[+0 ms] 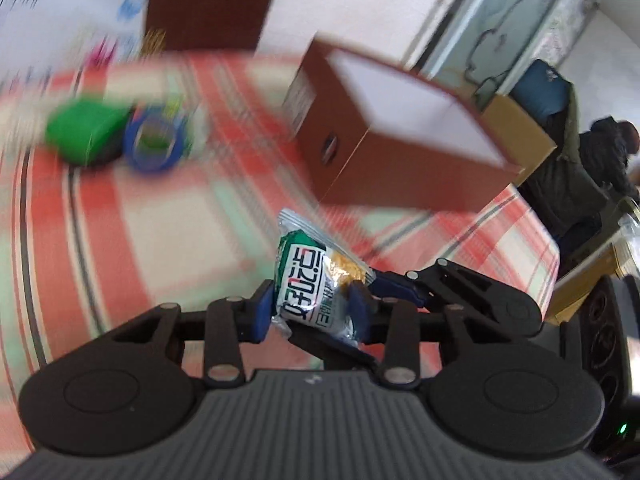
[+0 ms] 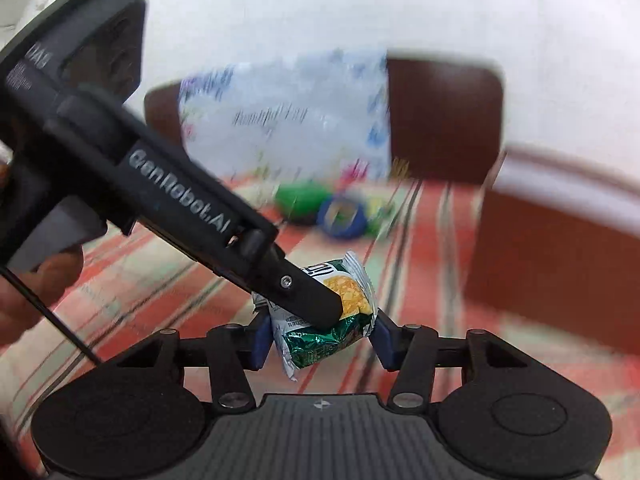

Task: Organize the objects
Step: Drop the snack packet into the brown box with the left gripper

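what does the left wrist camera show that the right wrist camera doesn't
Only the left wrist view shows the open brown cardboard box's white inside and the tan carton behind it. Only the right wrist view shows the left gripper's black lettered body and a hand. Both share the crinkly green-and-white snack packet, green block, blue tape roll and red plaid cloth.

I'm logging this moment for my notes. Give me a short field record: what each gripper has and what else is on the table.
held item: snack packet, green and white
left gripper: pads closed on the packet
right gripper: pads against the packet's two sides
surface: red checked tablecloth
container: open brown box, white inside, nothing seen in it
other items: green object and blue tape roll, side by side, blurred
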Motion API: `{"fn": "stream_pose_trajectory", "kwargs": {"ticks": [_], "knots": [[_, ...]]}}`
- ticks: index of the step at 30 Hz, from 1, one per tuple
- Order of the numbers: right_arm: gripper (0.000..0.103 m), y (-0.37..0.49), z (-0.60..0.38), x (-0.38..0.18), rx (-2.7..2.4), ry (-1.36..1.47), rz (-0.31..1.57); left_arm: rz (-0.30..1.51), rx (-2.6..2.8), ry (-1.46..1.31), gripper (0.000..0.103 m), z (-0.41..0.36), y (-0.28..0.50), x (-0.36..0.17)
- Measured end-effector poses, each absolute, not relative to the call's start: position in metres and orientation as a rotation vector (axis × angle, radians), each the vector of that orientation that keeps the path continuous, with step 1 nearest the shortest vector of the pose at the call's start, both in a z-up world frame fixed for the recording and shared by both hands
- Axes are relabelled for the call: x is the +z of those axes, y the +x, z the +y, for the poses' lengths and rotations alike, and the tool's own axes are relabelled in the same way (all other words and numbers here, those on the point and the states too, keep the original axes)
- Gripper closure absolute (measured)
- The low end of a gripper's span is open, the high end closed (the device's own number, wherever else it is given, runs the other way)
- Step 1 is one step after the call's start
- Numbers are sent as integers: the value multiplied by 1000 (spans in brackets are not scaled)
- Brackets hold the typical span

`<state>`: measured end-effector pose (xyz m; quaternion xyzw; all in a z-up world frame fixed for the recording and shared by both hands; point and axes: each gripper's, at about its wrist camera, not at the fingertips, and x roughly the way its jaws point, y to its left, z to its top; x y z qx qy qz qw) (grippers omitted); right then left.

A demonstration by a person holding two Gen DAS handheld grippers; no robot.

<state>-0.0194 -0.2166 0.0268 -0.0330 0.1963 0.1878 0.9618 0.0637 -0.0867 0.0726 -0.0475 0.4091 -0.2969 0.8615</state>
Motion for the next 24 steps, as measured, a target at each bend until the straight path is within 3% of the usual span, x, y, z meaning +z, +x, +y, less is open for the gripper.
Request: {"fn": "stream_pose_trajectory", "kwargs": {"ticks": [6, 12, 15, 17, 24], "knots": [[53, 2, -254, 65, 227, -95, 239, 723, -692, 71, 61, -157, 99, 125], [53, 38, -318, 78, 93, -43, 245, 680, -730, 99, 59, -228, 137, 123], [48, 65, -337, 69, 73, -33, 306, 690, -651, 123, 43, -251, 156, 108], [36, 77, -343, 60, 22, -33, 318, 748, -581, 115, 42, -254, 168, 93], [38, 51, -329, 53, -4, -17, 223, 665, -577, 80, 41, -226, 139, 102]]}}
